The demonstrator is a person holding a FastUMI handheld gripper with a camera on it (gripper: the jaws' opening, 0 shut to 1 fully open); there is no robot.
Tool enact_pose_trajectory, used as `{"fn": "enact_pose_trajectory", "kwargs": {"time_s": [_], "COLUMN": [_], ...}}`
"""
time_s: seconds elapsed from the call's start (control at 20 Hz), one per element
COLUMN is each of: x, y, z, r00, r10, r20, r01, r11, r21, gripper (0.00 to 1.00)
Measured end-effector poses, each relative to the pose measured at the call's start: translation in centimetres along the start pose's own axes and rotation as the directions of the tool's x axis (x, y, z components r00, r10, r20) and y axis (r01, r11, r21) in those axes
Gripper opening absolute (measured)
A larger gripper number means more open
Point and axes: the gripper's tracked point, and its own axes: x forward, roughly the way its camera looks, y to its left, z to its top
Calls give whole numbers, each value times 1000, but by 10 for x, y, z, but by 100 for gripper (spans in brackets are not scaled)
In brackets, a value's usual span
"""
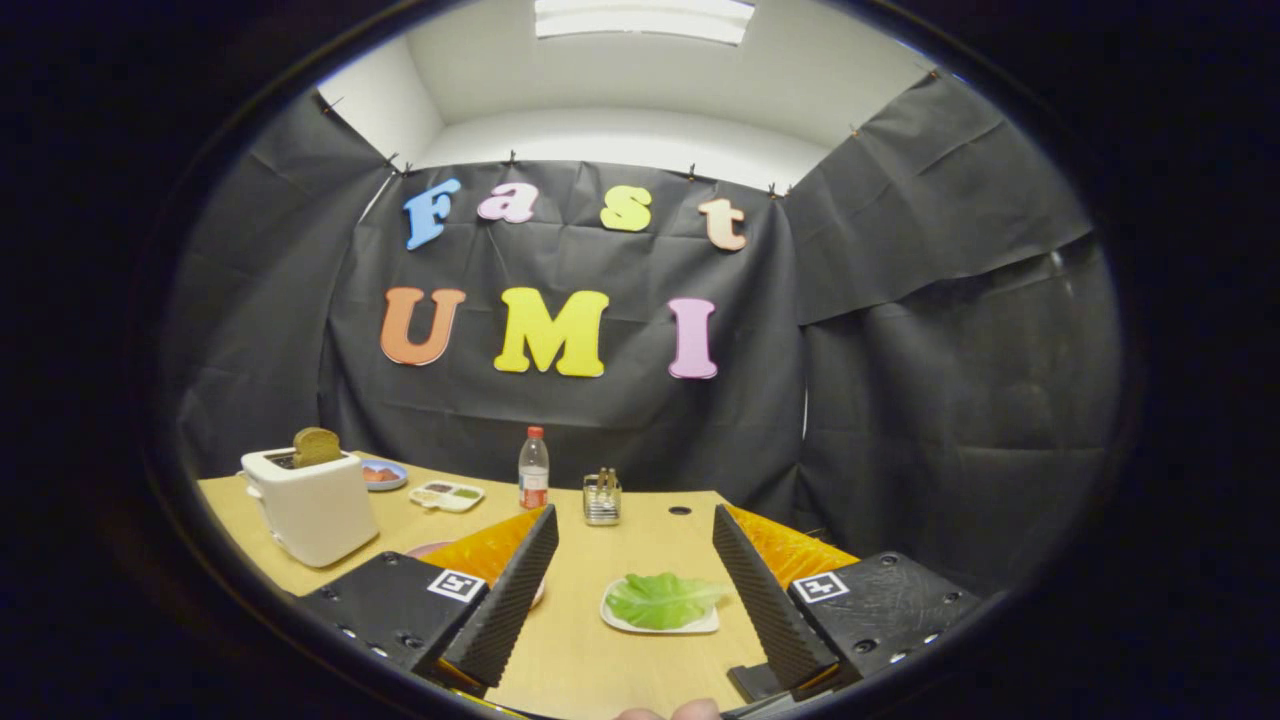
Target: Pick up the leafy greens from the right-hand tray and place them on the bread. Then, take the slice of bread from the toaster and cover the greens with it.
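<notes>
Right up close there's a fingertip or two (pixel 672 711) poking in under the gripper (pixel 635 570), whose fingers are spread wide with nothing between them but bare tabletop. Just ahead, between the fingers and closer to the right one, the leafy greens (pixel 663 598) sit on their small white tray (pixel 612 620), untouched as far as I can tell. A pinkish plate (pixel 428 549) peeks out behind the left finger; the bread is probably on it but I can't see it. So basically nothing's done yet: greens to grab, then the toast. Further back left, the white toaster (pixel 310 505) has a slice of bread (pixel 316 446) sticking up. Beyond that a small dish (pixel 384 475), a divided tray (pixel 447 495), a bottle (pixel 534 468) and a little rack (pixel 602 498). Light wooden table (pixel 570 650), black cloth walls, white ceiling with a light panel (pixel 643 18).
</notes>
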Motion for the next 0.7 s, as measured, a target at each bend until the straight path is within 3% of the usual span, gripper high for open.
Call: {"fn": "enact_pose_trajectory", "kwargs": {"time_s": [0.45,0.7], "x": [27,65], "y": [-26,-50], "z": [-20,-64], "r00": [996,965], "r10": [-6,19], "r20": [-87,-260], "r01": [14,44], "r11": [996,971], "r21": [92,236], "gripper": [95,96]}}
